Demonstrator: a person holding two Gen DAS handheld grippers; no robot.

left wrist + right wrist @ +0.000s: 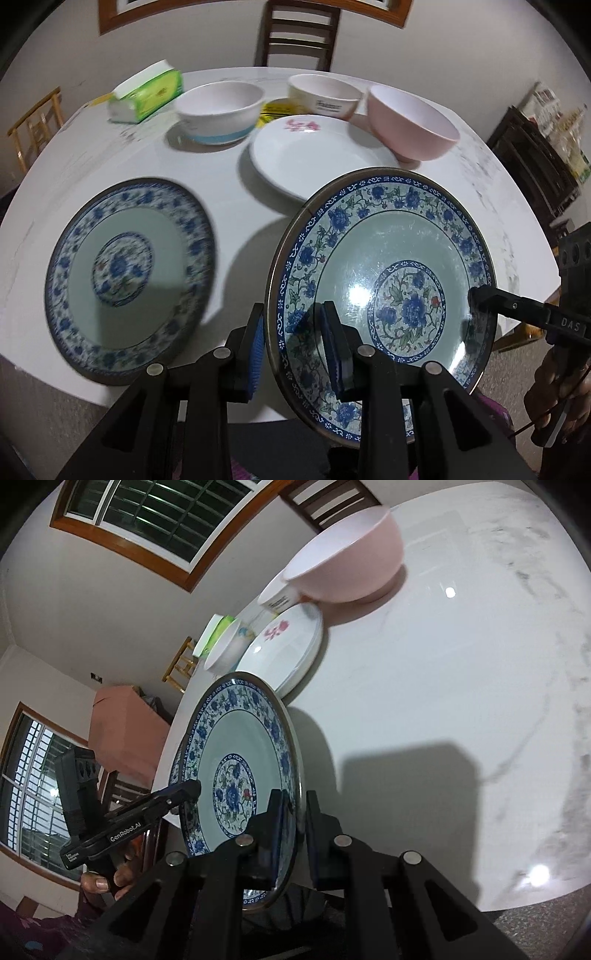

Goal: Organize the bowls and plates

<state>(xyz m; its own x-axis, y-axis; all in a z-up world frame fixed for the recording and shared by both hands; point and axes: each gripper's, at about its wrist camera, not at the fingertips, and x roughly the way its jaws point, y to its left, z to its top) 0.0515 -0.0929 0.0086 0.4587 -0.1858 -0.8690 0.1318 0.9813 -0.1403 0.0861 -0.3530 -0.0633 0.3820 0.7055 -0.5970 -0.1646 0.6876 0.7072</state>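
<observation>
Currently, your inventory: blue-floral plate [384, 291] tilted, lifted off worktop [229, 206], near right. Your left tool [295, 345] clamped on its near-left rim; your right tool [293, 834] clamped on its opposite rim. Second blue-floral plate [129, 280] flat, near left. White plate [317, 158] beyond, centre. Far row: blue-banded bowl [221, 110], cream bowl [325, 94], pink bowl [413, 122]. Tissue pack [147, 92] far left.

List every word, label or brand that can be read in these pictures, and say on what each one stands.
"GenRobot.AI": on the side of the left gripper, seen from the right wrist.
"DAS": on the arm of the right gripper; the rest is cut off.
Small white print at the left gripper's rear end: too small to read.
Dark label on the cream bowl: blurred.
Yellow packet: unreadable.
</observation>
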